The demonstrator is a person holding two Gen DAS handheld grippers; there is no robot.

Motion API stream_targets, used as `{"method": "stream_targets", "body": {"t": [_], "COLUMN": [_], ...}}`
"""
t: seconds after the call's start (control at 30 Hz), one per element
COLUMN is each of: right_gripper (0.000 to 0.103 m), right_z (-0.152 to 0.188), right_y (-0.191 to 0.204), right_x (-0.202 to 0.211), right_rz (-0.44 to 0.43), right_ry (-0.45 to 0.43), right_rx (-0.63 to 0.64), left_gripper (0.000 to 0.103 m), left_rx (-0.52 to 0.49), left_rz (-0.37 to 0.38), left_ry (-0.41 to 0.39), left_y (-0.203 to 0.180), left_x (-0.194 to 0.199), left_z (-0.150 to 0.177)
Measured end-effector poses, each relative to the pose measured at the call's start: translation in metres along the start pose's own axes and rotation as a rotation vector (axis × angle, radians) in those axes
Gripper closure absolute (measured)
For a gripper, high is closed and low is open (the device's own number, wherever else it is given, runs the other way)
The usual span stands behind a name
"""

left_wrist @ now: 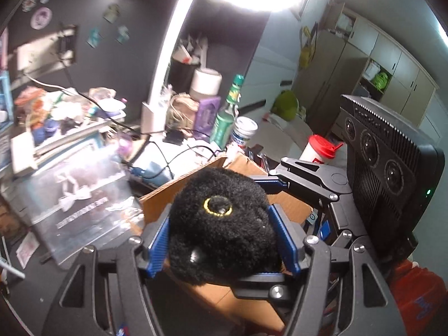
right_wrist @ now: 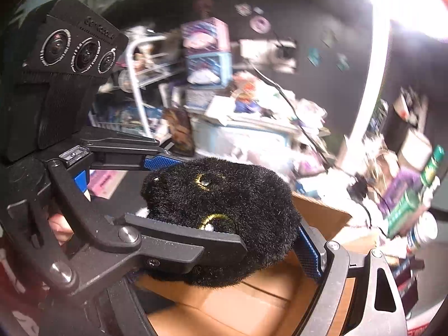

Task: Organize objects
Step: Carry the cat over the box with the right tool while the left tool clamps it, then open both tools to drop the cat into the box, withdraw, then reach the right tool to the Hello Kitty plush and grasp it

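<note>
A black plush toy with yellow-ringed eyes (left_wrist: 221, 224) (right_wrist: 224, 212) is held above an open cardboard box (left_wrist: 288, 204) (right_wrist: 322, 212). My left gripper (left_wrist: 222, 240) is shut on the toy, its blue pads (left_wrist: 285, 240) pressed into both sides. My right gripper (right_wrist: 221, 254) also grips the toy from the other side; one blue pad (right_wrist: 309, 254) presses its right flank. In the left wrist view the right gripper (left_wrist: 282, 173) comes in from the right. In the right wrist view the left gripper (right_wrist: 196, 198) comes in from the left.
A cluttered desk lies behind the box: a green bottle (left_wrist: 228, 114), a white jar (left_wrist: 245, 131), a red-lidded cup (left_wrist: 319, 148), cables, books and a clear plastic case (left_wrist: 81, 196). A bright ring lamp (left_wrist: 168, 56) stands at the back. Cabinets (left_wrist: 392, 67) line the right wall.
</note>
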State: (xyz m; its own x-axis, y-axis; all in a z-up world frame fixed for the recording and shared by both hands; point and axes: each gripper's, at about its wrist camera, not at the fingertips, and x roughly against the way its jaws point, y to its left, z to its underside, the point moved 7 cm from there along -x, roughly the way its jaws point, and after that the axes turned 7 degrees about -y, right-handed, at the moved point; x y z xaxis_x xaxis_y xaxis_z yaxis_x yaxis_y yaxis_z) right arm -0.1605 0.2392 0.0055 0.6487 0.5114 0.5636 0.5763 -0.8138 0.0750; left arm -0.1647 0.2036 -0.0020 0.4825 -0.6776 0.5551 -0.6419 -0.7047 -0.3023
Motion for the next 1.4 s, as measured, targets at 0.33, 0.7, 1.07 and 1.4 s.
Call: {"method": "stream_targets", "body": {"t": [0.33,0.7,1.07,1.4], "right_gripper": [0.010,0.004,0.000,0.001], "right_z": [0.007,-0.011,0.021,0.097], "right_y": [-0.026,0.034,0.187,0.177], "right_x": [-0.007,0.015,-0.013,-0.080], "right_rz": [0.073,-0.011,-0.274,-0.095], "right_ry": [0.052,-0.085,-0.092,-0.051], "right_rx": [0.013,0.079,0.195,-0.103], "left_gripper": [0.017,0.012,0.009,0.009], "left_rx": [0.000,0.003,0.130,0.283], "left_rz": [0.004,-0.161,-0.428,-0.481], "left_ry": [0.013,-0.159,-0.334,-0.303], "left_y": [0.001,0.032,0.112,0.154], "left_x": [-0.016,0.079,0.189,0.185], "left_z": [-0.004,0.008,0.103,0.197]}}
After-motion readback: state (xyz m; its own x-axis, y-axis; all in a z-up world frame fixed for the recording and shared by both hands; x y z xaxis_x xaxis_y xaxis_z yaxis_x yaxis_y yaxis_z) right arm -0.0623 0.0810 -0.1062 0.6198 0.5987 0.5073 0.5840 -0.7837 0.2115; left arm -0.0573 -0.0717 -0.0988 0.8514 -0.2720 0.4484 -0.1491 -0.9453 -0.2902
